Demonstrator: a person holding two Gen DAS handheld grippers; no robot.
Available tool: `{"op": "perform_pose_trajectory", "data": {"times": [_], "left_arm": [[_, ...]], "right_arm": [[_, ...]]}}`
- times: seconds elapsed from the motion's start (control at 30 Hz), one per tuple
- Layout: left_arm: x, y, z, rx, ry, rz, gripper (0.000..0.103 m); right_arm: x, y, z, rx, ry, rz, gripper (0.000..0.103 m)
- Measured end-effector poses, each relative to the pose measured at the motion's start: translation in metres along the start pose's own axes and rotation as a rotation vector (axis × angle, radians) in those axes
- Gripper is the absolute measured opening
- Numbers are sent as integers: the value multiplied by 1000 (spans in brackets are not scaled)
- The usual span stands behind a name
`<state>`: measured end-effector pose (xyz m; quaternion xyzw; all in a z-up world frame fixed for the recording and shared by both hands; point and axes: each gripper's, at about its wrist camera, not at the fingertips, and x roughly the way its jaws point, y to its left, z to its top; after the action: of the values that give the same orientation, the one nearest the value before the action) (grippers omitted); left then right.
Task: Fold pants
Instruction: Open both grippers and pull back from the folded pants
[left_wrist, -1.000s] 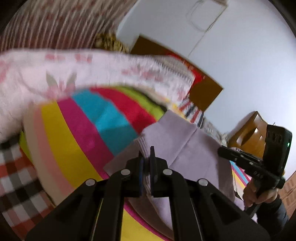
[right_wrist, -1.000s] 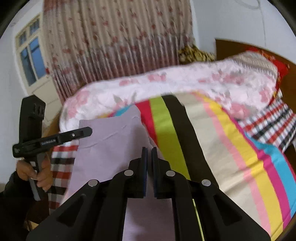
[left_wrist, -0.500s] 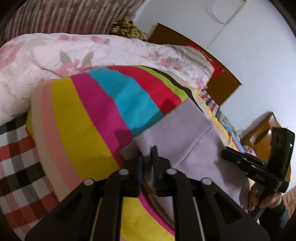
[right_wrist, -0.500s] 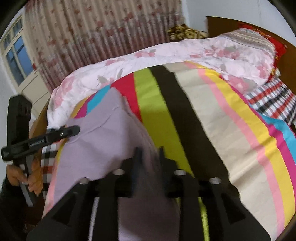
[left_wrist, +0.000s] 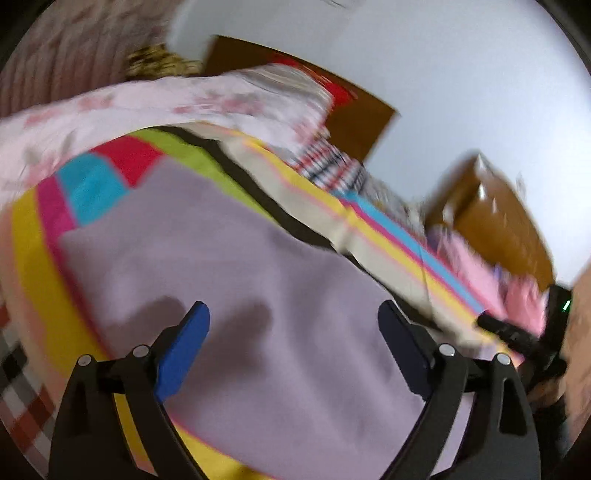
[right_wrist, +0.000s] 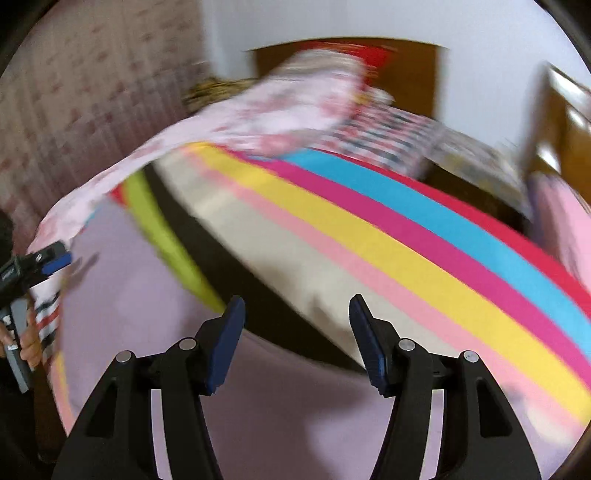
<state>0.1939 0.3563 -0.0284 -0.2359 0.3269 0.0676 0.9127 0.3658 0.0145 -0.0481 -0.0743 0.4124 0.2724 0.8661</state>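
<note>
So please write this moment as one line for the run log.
left gripper: open, jaws just opening, empty | right gripper: open, jaws just opening, empty | lilac pants: released, flat on striped blanket | views blurred

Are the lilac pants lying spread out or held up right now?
Lying on the striped bedspread: lilac pants rest flat, both grippers open above them, left gripper, right gripper.

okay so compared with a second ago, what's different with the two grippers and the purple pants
Both grippers have let go: the left gripper and right gripper were shut on the lilac pants, and their jaws have just been opening, pads clear of the cloth. The pants now lie flat on the striped blanket, which stayed put.
</note>
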Motion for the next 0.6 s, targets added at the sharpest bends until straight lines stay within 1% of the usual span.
{"op": "perform_pose_trajectory", "data": {"times": [0.03,0.07,0.13,0.17,0.2,0.23,0.3,0.33,0.37,0.4,0.47,0.5,0.53,0.57,0.6], "left_arm": [[8,-15,-4,50,20,11,95],[14,-25,-7,77,34,9,95],[25,-42,-14,124,62,-13,97],[30,-47,-17,145,68,-14,99],[36,-52,-20,167,74,-5,100],[45,-54,-24,181,90,20,100],[62,-50,-27,164,152,49,100],[65,-47,-26,145,158,44,100],[64,-45,-27,133,149,33,101],[67,-44,-27,131,159,34,101],[73,-46,-28,147,183,52,101],[76,-49,-29,164,192,70,101],[77,-52,-30,174,196,84,101],[77,-54,-30,182,201,99,101],[78,-53,-28,186,203,110,101]], "right_arm": [[-10,-26,-12,44,8,-39,58],[-17,-48,-20,74,20,-58,58],[-24,-87,-36,107,49,-52,58],[-27,-103,-42,126,52,-38,58],[-26,-120,-47,147,59,-3,58],[-21,-135,-51,153,75,41,58],[-14,-151,-54,131,101,42,58],[-9,-156,-52,117,119,58,58],[-7,-161,-51,111,120,92,58],[-3,-166,-46,116,116,151,58],[8,-171,-40,142,155,252,60],[10,-171,-37,129,151,269,60],[11,-166,-35,94,169,294,60],[11,-162,-34,77,186,337,41],[12,-160,-36,74,203,364,36]]}}
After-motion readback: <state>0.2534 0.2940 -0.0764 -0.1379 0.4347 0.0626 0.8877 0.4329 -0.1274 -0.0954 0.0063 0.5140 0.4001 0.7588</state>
